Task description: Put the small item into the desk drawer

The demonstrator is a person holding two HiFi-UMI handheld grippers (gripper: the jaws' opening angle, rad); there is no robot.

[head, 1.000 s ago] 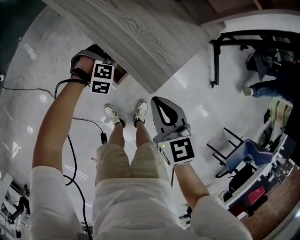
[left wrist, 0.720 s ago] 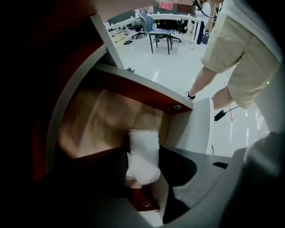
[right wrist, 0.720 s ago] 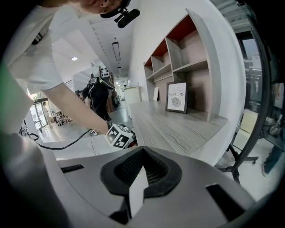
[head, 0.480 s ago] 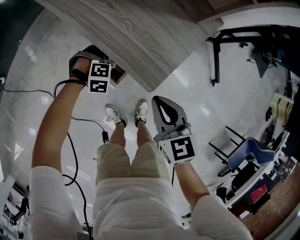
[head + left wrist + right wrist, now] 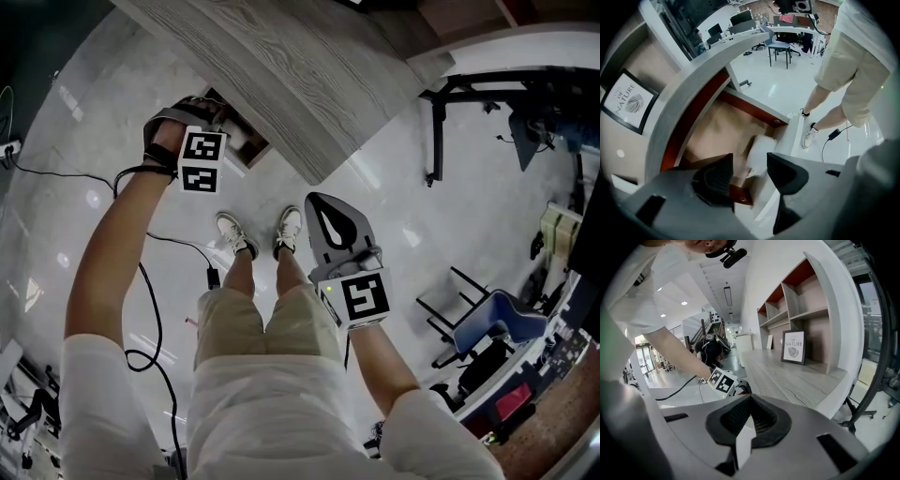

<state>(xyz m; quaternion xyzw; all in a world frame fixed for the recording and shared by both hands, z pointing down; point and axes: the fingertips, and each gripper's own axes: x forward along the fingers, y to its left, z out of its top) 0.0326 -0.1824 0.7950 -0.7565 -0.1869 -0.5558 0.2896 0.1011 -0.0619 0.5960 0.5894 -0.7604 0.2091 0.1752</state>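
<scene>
The desk drawer [image 5: 715, 129] stands pulled out under the grey wood desktop [image 5: 281, 75]; in the head view it shows as a brown opening [image 5: 246, 142]. A small white item [image 5: 759, 152] lies inside it, near the drawer's front wall. My left gripper [image 5: 750, 164] hangs over the drawer with its jaws opening; the item shows through the gap, and the pads are off it. In the head view the left gripper [image 5: 208, 117] is at the drawer's edge. My right gripper [image 5: 333, 225] is held over my thighs, shut and empty; its pads [image 5: 761, 420] meet.
A framed leaf print [image 5: 793, 346] stands on the desktop by the shelves. A black cable [image 5: 150, 281] trails on the glossy floor at the left. A black table frame [image 5: 436, 122] and a blue chair [image 5: 492, 323] are at the right. My feet [image 5: 258, 234] stand just before the drawer.
More of the open drawer now shows beside the left gripper in the head view, which has shifted slightly. The right gripper has stayed in place.
</scene>
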